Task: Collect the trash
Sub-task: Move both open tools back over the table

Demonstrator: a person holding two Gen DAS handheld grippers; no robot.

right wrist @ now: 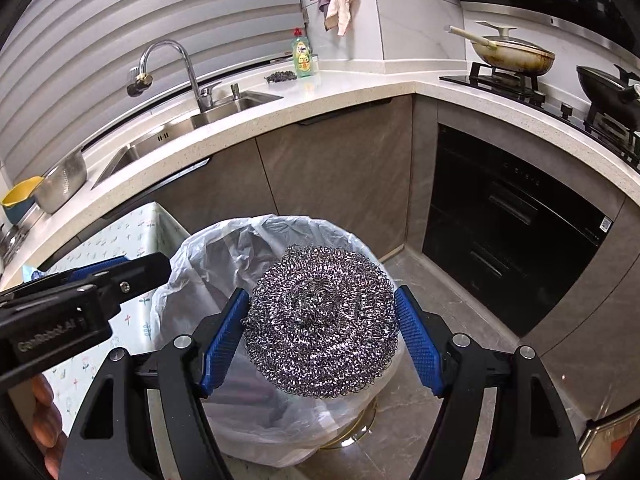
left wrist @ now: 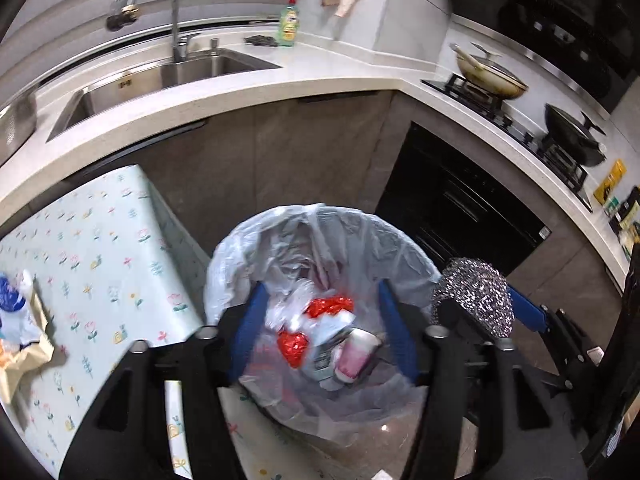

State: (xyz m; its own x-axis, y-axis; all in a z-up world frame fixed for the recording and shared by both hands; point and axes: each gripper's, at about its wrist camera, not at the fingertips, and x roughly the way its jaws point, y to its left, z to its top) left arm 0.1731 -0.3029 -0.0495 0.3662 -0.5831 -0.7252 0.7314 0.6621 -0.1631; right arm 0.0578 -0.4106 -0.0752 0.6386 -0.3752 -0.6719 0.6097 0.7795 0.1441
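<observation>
A trash bin lined with a clear plastic bag stands on the floor beside the table; it also shows in the right wrist view. Inside lie red wrappers, a crumpled packet and a pink-and-white cup. My left gripper is open and empty, right above the bin. My right gripper is shut on a steel wool scourer and holds it over the bin's right rim; the scourer also shows in the left wrist view.
A table with a floral cloth stands left of the bin, with crumpled paper and a blue-white wrapper on it. Behind are the counter with a sink, a soap bottle, a stove with pans and a black oven.
</observation>
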